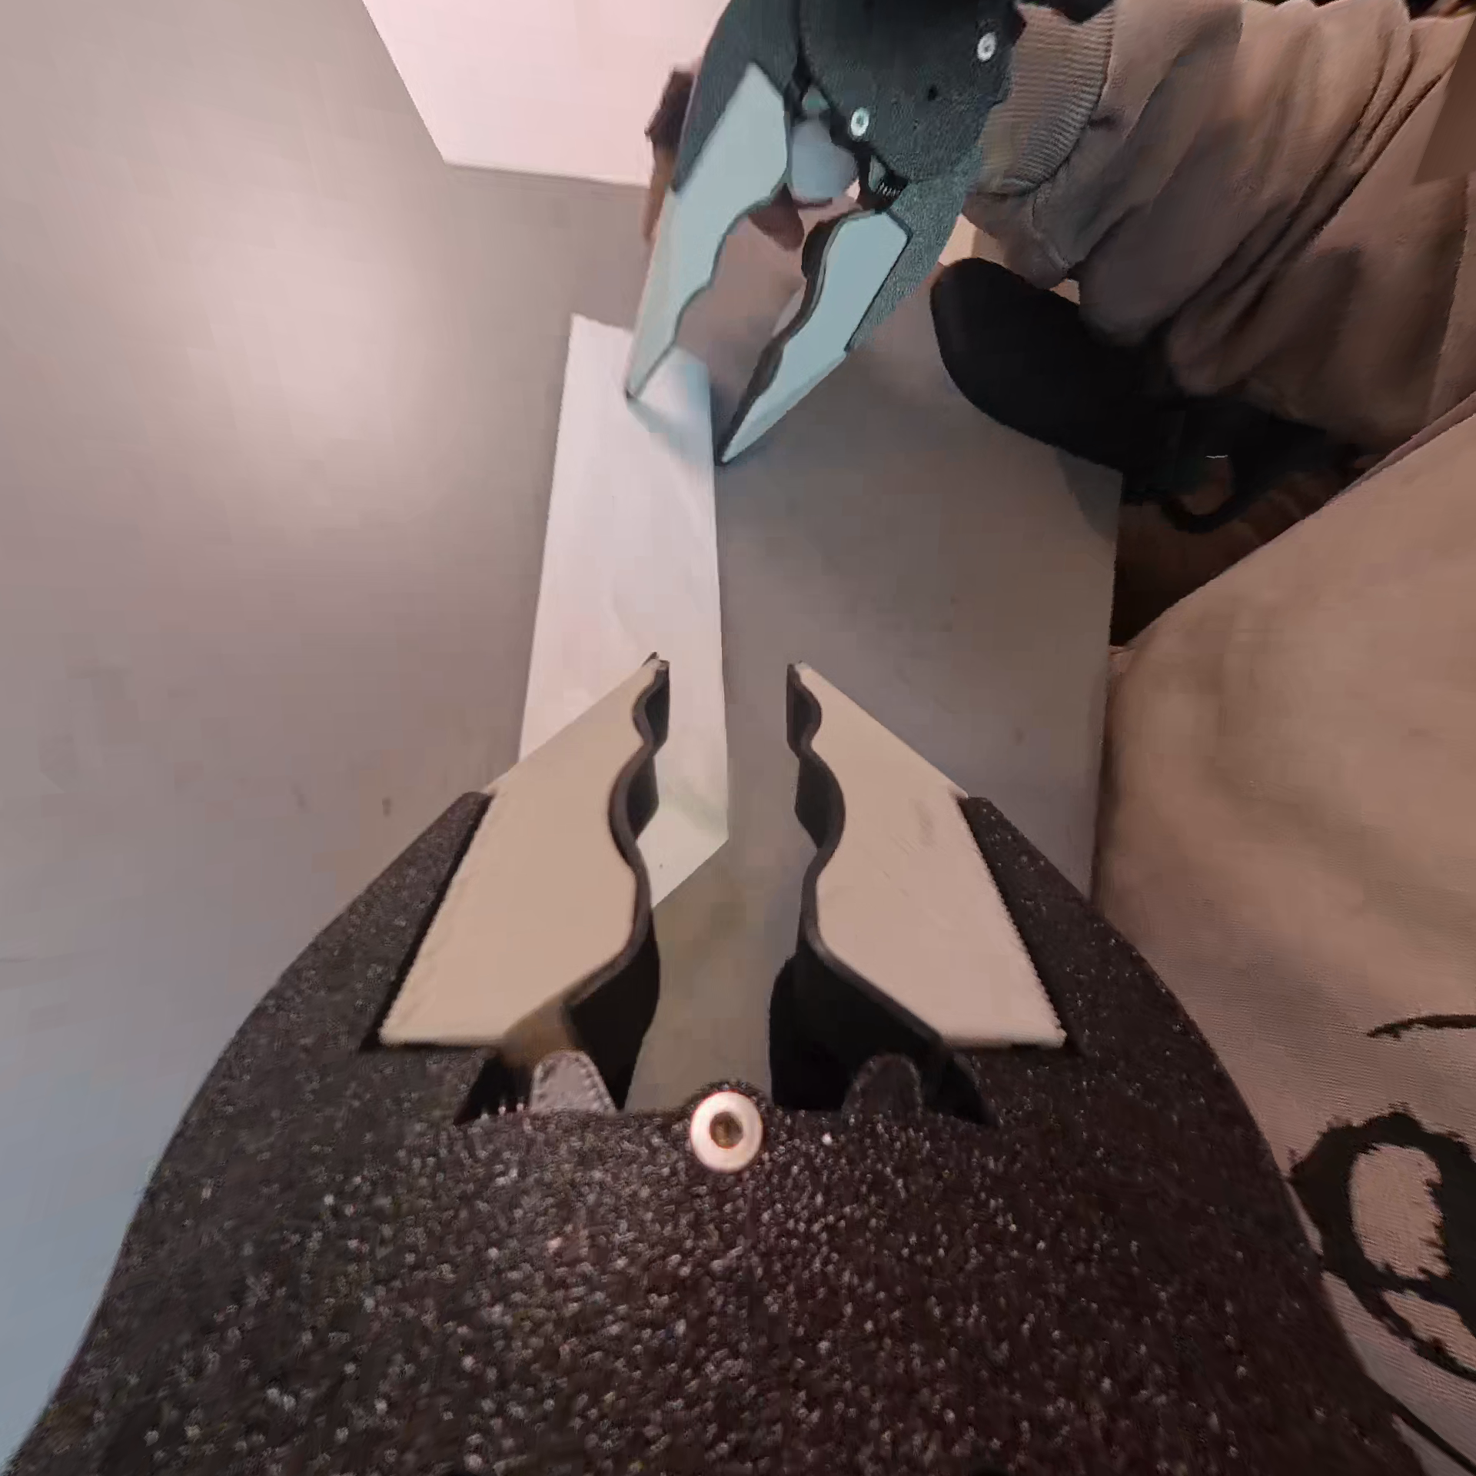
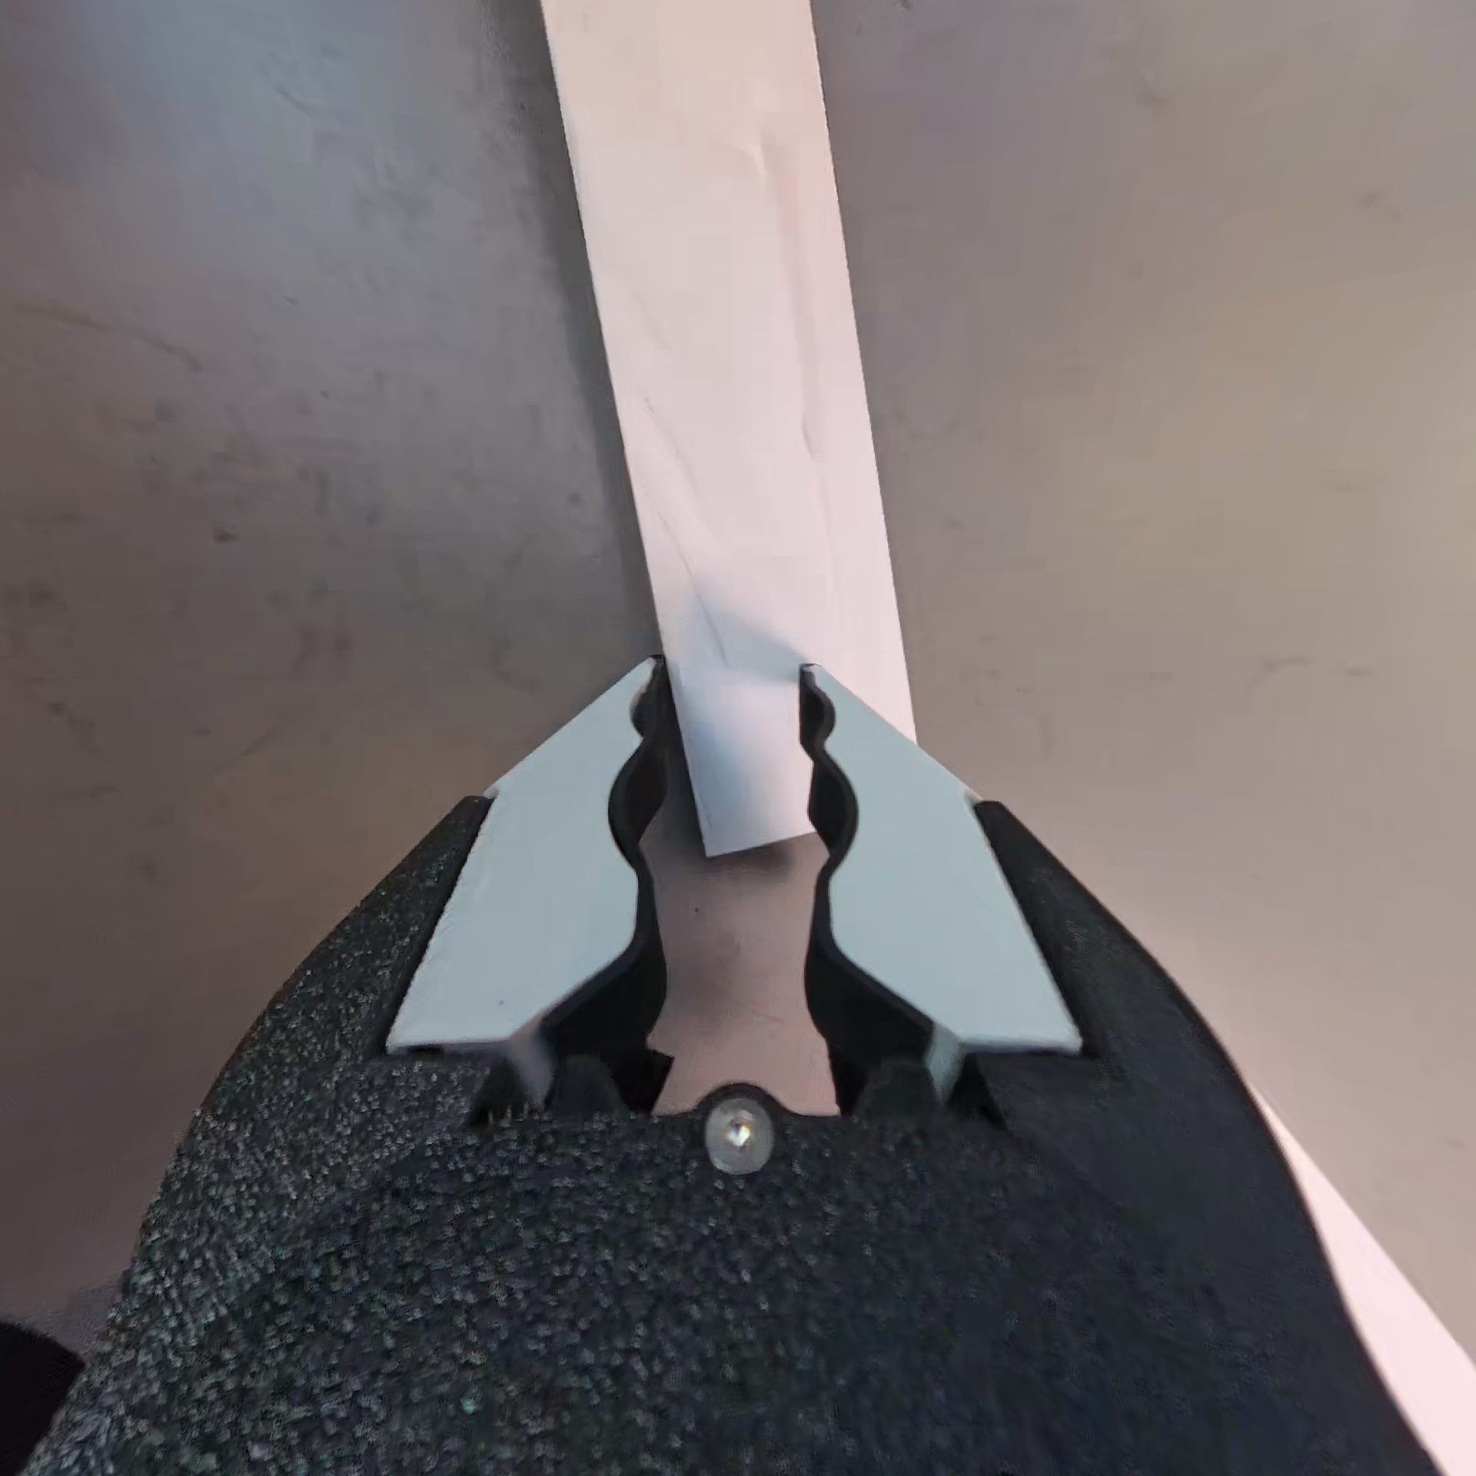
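A long white paper strip [image 1: 631, 559] lies flat on a grey table [image 1: 918, 559]. My left gripper [image 1: 727, 663] is open and empty, its jaws over the strip's near end and right edge. My right gripper [image 1: 679, 423] shows at the strip's far end, open, its fingertips down at the paper's corner. In the right wrist view the strip [image 2: 719, 359] runs away from my right gripper [image 2: 731, 667], whose open jaws straddle the strip's near end. Neither gripper holds anything.
The table's right edge [image 1: 1110, 599] is close. A person in a beige garment [image 1: 1278, 878] and dark trousers [image 1: 1038, 359] sits at the right. A pale wall [image 1: 543, 72] stands beyond the table's far edge. The grippers' ends are close to 15 cm from one another.
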### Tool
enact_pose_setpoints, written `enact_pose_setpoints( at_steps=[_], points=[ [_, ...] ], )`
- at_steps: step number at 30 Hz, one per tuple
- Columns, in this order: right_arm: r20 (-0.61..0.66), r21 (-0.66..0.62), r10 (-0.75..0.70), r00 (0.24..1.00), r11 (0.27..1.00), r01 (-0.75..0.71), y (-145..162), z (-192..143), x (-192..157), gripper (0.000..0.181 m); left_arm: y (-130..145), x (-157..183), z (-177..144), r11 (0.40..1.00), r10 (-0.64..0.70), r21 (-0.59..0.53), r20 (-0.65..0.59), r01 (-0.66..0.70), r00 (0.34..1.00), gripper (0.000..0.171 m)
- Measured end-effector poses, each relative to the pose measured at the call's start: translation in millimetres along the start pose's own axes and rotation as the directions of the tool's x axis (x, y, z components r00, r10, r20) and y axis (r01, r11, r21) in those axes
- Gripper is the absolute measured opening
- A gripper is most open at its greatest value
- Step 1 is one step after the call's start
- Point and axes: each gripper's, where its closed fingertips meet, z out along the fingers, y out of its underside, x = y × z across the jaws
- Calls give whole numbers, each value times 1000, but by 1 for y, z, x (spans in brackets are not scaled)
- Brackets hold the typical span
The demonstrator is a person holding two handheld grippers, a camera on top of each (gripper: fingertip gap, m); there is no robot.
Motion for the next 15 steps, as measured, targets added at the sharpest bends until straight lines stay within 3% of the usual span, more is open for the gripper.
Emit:
enact_pose_setpoints(
  at_steps=[3, 6, 10, 15],
  points=[
    [47, 4, 68, 997, 998, -68, 0, 2, -2, 8, 1, -2, -19, 992, 106, 55, 141, -114, 984, 53],
    [49, 36, 140, 989, 989, -142, -8, -3, 0, 0, 27, -3, -19, 978, 200, 2, 241, -207, 950, 63],
    [163, 61, 316, 935, 942, -330, -19, -14, -6, 0, 52, -36, -13, 907, 420, -191, 435, -375, 796, 63],
    [292, 84, 452, 843, 866, -493, -27, -32, -11, 0, 28, -67, -12, 818, 570, -268, 495, -509, 656, 66]
  ],
)
